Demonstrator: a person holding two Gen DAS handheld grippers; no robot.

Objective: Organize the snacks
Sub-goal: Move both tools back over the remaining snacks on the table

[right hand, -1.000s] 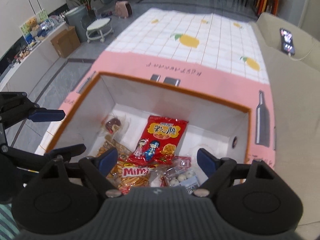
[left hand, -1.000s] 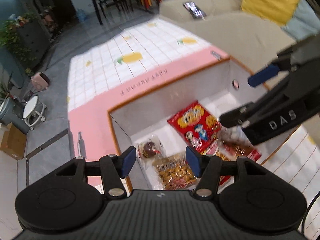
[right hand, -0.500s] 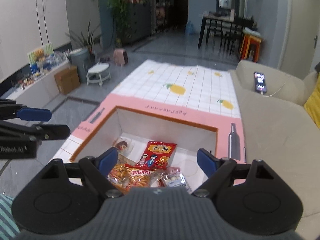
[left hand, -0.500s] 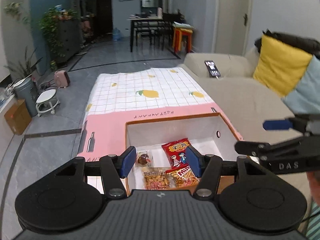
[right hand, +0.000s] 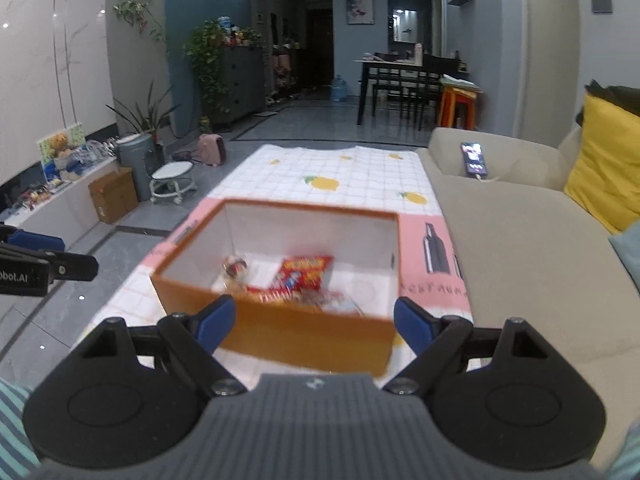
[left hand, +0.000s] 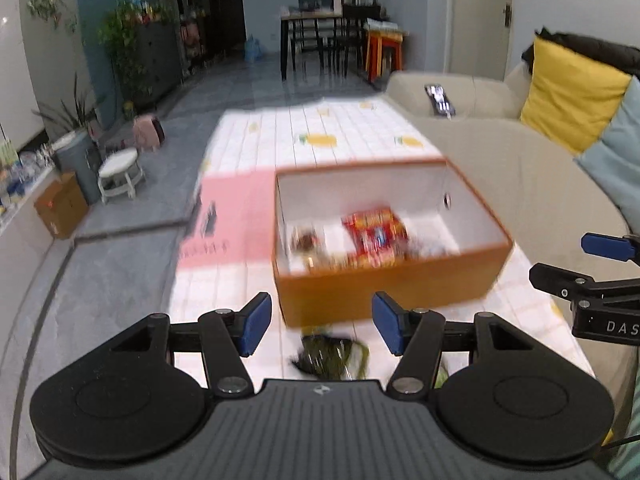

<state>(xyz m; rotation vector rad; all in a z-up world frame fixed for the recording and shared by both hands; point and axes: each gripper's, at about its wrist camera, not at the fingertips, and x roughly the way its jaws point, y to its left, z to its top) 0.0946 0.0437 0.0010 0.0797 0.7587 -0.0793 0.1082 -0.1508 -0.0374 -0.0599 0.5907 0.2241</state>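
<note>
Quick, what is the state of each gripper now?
Left gripper: open, holding nothing.
Right gripper: open, holding nothing.

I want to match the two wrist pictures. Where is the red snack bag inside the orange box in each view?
Left wrist: the red snack bag lies in the orange box, right of the picture's centre, blurred.
Right wrist: the same bag lies in the box, near the picture's centre, just above the box's near wall.
Shared landmark: the phone on the sofa.
</note>
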